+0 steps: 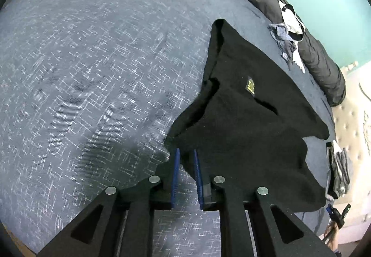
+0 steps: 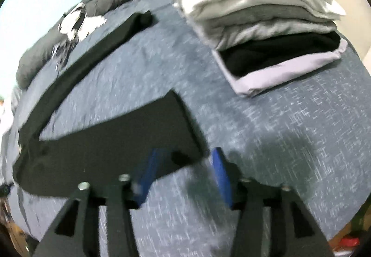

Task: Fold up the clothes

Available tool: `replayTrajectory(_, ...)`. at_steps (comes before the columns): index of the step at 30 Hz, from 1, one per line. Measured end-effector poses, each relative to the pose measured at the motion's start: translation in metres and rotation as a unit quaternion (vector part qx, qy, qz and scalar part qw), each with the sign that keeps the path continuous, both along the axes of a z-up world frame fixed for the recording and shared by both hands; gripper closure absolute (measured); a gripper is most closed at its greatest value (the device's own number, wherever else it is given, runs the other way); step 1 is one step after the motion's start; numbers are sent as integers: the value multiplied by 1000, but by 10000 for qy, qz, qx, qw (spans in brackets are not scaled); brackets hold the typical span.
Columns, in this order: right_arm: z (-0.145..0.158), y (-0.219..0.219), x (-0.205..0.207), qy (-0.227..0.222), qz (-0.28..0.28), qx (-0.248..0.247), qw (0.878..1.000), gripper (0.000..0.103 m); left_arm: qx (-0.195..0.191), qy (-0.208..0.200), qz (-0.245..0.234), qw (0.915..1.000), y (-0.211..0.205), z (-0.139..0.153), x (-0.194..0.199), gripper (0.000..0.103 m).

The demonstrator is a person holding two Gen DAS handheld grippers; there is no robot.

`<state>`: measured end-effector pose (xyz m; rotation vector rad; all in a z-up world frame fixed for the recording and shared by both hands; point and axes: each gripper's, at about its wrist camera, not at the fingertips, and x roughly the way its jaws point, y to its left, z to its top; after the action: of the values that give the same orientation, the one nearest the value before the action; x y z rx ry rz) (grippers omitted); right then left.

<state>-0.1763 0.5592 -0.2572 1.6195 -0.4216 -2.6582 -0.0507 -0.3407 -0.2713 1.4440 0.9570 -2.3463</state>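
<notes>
On the left, the blue patterned bedspread [image 1: 81, 71] is seen bare of clothing. The left gripper [image 1: 185, 157] is nearly closed, and a corner of the black garment [image 1: 250, 117] is pinched between its blue fingers [image 1: 175, 164]. From that corner the cloth spreads away to the right, partly lifted and creased, with a small yellow label [image 1: 250, 88] facing up. Beyond it, a loose heap of small garments [image 1: 287, 41] rests against a dark rolled duvet [image 1: 313, 48].

In the right wrist view — blurred — the same black garment [image 2: 104, 148] is shown as trousers, one leg running off toward the far edge. The right gripper [image 2: 185, 159] stands well open; the hem of the near leg lies between its fingers [image 2: 220, 164], and whether it is touched cannot be told. Further right, a stack of folded clothes [image 2: 266, 31] sits on the bedspread.

The step in hand is judged to be the handling of the trousers — either a spreading flat or a folding over; the pictures do not settle which. A second firm grip by the right gripper would be required, with both held points kept level so that the cloth is not twisted.
</notes>
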Motion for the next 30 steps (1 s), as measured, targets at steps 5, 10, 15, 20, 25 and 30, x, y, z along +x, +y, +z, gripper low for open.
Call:
replayTrajectory(5,-16,-2,-14,-26,86,69,9999,50,-104,-6,-58,9999,-1,8,5,89)
replayTrajectory(10,-25,-6,-20,36,255,132,9996,96,-243,-81,-126,9996,2,6,0,89)
replayTrajectory(15,-15,7,-18,206,-30,538,9983,99,-248,-47,-139,9996,5,11,-9,89)
replayTrajectory(20,-10,16,-22,70,-338,1052,9938,103,-284,63,-199,9994,10,21,-17,89)
replayTrajectory(25,17,-10,-15,488,-8,816,9955,102,-302,167,-246,9991,13,31,-28,89)
replayTrajectory(30,42,-81,-29,738,723,443,9937,102,-292,262,-272,9989,12,40,-45,77)
